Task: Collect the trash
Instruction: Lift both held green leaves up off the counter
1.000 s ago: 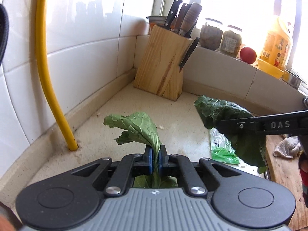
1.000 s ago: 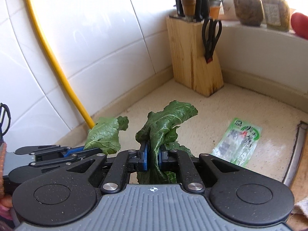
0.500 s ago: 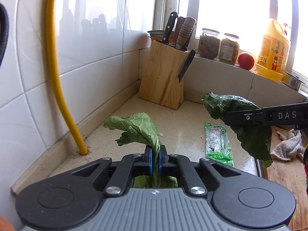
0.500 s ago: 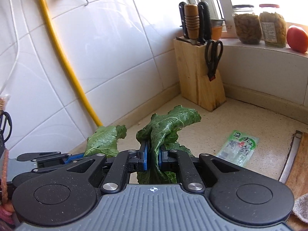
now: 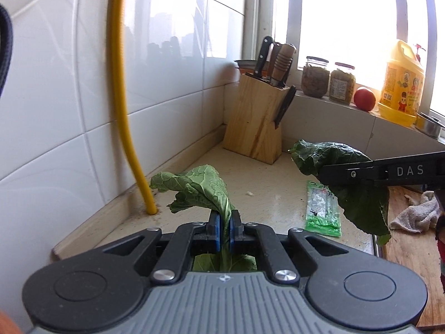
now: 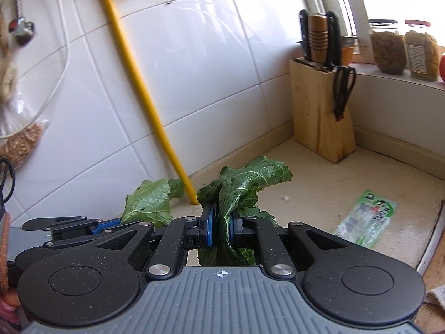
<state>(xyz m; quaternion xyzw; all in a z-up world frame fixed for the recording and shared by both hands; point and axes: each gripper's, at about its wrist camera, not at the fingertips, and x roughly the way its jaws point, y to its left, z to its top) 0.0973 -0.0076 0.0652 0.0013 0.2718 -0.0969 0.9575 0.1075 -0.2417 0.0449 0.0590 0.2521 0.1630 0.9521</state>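
Observation:
My left gripper (image 5: 224,229) is shut on a green vegetable leaf (image 5: 194,188), held up above the counter. My right gripper (image 6: 220,229) is shut on a second, darker leaf (image 6: 247,181). In the left wrist view the right gripper's black arm (image 5: 389,172) reaches in from the right with its leaf (image 5: 353,183) hanging down. The right wrist view shows the left gripper (image 6: 94,226) low at the left with its leaf (image 6: 150,204). A green and clear plastic wrapper (image 5: 322,208) (image 6: 367,218) lies flat on the beige counter (image 5: 267,175).
A wooden knife block (image 5: 257,125) stands in the far corner. A yellow pipe (image 5: 125,111) runs down the tiled wall to the counter. Jars (image 5: 328,82), a tomato (image 5: 364,98) and a yellow bottle (image 5: 402,86) line the sill. A wooden board (image 5: 406,247) with a rag (image 5: 414,214) lies right.
Both grippers have risen and drawn back from the counter with their leaves still held; more of the wall and window shows, and the wrapper stays on the counter.

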